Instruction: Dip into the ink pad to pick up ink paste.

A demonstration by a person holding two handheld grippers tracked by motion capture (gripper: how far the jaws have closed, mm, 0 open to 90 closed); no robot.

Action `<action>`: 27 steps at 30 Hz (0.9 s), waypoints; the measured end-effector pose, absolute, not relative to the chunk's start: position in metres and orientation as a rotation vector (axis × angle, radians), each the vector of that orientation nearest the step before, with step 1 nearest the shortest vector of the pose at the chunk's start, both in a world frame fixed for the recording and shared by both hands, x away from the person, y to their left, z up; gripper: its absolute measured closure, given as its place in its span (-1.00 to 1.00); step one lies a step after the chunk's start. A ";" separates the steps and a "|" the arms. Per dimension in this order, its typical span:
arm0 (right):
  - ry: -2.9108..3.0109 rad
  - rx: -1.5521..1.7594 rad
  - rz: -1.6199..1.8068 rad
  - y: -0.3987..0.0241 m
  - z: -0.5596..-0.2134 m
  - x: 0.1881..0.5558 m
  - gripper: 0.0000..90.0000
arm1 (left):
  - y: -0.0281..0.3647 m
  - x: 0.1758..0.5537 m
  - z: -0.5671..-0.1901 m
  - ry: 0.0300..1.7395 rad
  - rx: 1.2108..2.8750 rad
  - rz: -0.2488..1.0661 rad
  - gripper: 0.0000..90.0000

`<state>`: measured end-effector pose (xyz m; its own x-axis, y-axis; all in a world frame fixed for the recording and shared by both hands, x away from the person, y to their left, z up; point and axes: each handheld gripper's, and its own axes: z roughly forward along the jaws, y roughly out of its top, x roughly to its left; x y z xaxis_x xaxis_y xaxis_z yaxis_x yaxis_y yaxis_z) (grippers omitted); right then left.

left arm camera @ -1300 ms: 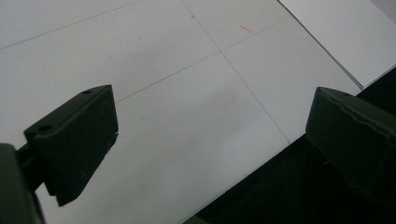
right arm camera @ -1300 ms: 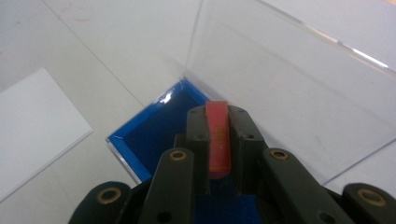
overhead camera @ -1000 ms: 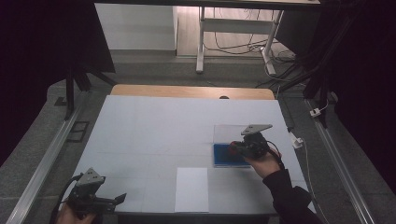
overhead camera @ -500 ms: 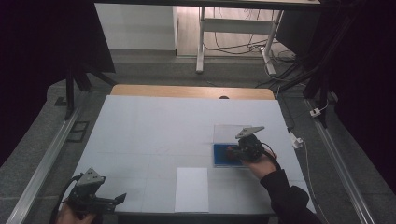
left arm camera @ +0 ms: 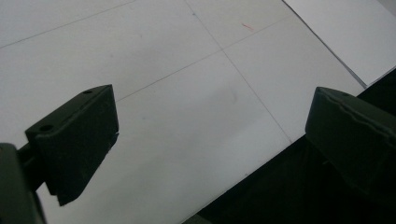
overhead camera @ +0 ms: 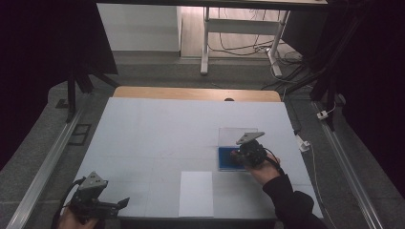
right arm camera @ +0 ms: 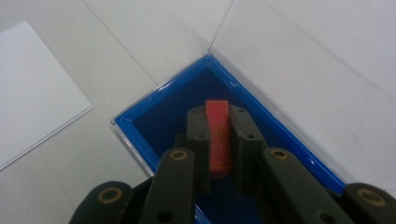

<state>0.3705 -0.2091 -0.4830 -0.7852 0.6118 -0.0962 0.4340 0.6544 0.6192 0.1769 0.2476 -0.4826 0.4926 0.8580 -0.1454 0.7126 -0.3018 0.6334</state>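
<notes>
- The room is dark around a white table (overhead camera: 157, 129), which has a wooden strip at its far edge; cables lie on the floor behind it.
- At the left, near the front corner of the table, the left gripper (overhead camera: 120, 204) rests low in the person's hand. In the left gripper view its jaws are spread wide with nothing between them, over the bare table edge.
- In the middle, close to the front edge, lies one white sheet of paper (overhead camera: 196, 193), flat and untouched.
- To the right lies one blue case (right arm camera: 159, 121), with its clear lid (overhead camera: 234, 135) open and flat on the table behind it.
- The right gripper (right arm camera: 218, 119) is over this case. Its jaws are pressed together on one small red piece (right arm camera: 218, 140), which stands upright between the pads, just above or on the blue bottom; I cannot tell if it touches.
- My judgement: the opening of the case is done and the red piece is gripped. I cannot tell whether it is being put in or taken out. The paper is not yet used.
- Count: two grippers, one sheet, one case, one lid, one red piece.
</notes>
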 end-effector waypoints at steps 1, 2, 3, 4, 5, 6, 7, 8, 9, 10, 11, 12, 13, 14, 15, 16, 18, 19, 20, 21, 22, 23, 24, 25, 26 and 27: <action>2.576 0.843 0.861 -0.209 -0.483 0.371 0.79 | 0.248 0.177 -0.483 1.287 2.092 0.289 -0.93; 2.580 0.849 0.875 -0.211 -0.483 0.373 0.79 | 0.248 0.177 -0.483 1.287 2.092 0.289 -0.93; 2.581 0.863 0.888 -0.213 -0.484 0.373 0.79 | 0.248 0.177 -0.483 1.287 2.091 0.289 -0.93; 2.585 0.874 0.907 -0.215 -0.484 0.375 0.79 | 0.248 0.177 -0.483 1.287 2.090 0.288 -0.93; 2.589 0.887 0.922 -0.217 -0.485 0.376 0.79 | 0.248 0.177 -0.483 1.286 2.090 0.288 -0.93; 2.592 0.894 0.942 -0.219 -0.485 0.378 0.79 | 0.248 0.177 -0.483 1.286 2.090 0.287 -0.93; 2.594 0.907 0.959 -0.221 -0.486 0.379 0.79 | 0.248 0.177 -0.483 1.286 2.089 0.287 -0.93; 2.596 0.913 0.968 -0.222 -0.486 0.380 0.79 | 0.248 0.177 -0.483 1.287 2.087 0.285 -0.93; 2.599 0.927 0.973 -0.222 -0.486 0.379 0.79 | 0.248 0.177 -0.483 1.287 2.087 0.285 -0.93; 2.599 0.924 0.973 -0.222 -0.486 0.379 0.79 | 0.248 0.177 -0.483 1.287 2.087 0.284 -0.93; 2.594 0.919 0.971 -0.222 -0.486 0.379 0.79 | 0.248 0.177 -0.483 1.287 2.087 0.284 -0.93; 2.592 0.912 0.962 -0.221 -0.486 0.378 0.79 | 0.248 0.177 -0.483 1.287 2.088 0.286 -0.93; 2.586 0.889 0.951 -0.219 -0.486 0.377 0.79 | 0.248 0.177 -0.483 1.286 2.088 0.285 -0.93; 2.581 0.883 0.937 -0.218 -0.486 0.375 0.79 | 0.248 0.177 -0.483 1.286 2.088 0.285 -0.93; 2.577 0.868 0.930 -0.217 -0.486 0.374 0.79 | 0.248 0.177 -0.483 1.286 2.088 0.283 -0.93; 2.574 0.869 0.930 -0.216 -0.486 0.373 0.79 | 0.248 0.177 -0.483 1.286 2.088 0.283 -0.93; 2.580 0.879 0.943 -0.218 -0.486 0.375 0.79 | 0.248 0.177 -0.483 1.286 2.088 0.283 -0.93; 2.581 0.896 0.961 -0.220 -0.487 0.376 0.79 | 0.248 0.177 -0.483 1.286 2.087 0.283 -0.93; 2.589 0.921 0.986 -0.223 -0.487 0.379 0.79 | 0.248 0.177 -0.483 1.286 2.087 0.283 -0.93; 2.590 0.934 1.001 -0.224 -0.487 0.380 0.79 | 0.248 0.177 -0.483 1.286 2.086 0.282 -0.93; 2.591 0.929 1.000 -0.225 -0.488 0.380 0.79 | 0.248 0.177 -0.483 1.286 2.086 0.281 -0.93; 2.588 0.919 0.993 -0.224 -0.487 0.379 0.79 | 0.248 0.177 -0.483 1.286 2.087 0.281 -0.93; 2.583 0.899 0.978 -0.222 -0.487 0.378 0.79 | 0.248 0.177 -0.483 1.286 2.087 0.281 -0.93; 2.584 0.891 0.962 -0.220 -0.487 0.377 0.79 | 0.248 0.177 -0.483 1.286 2.087 0.282 -0.93; 2.583 0.883 0.951 -0.219 -0.486 0.376 0.79 | 0.248 0.177 -0.483 1.285 2.086 0.282 -0.93; 2.583 0.878 0.949 -0.219 -0.486 0.376 0.79 | 0.249 0.177 -0.483 1.285 2.085 0.282 -0.93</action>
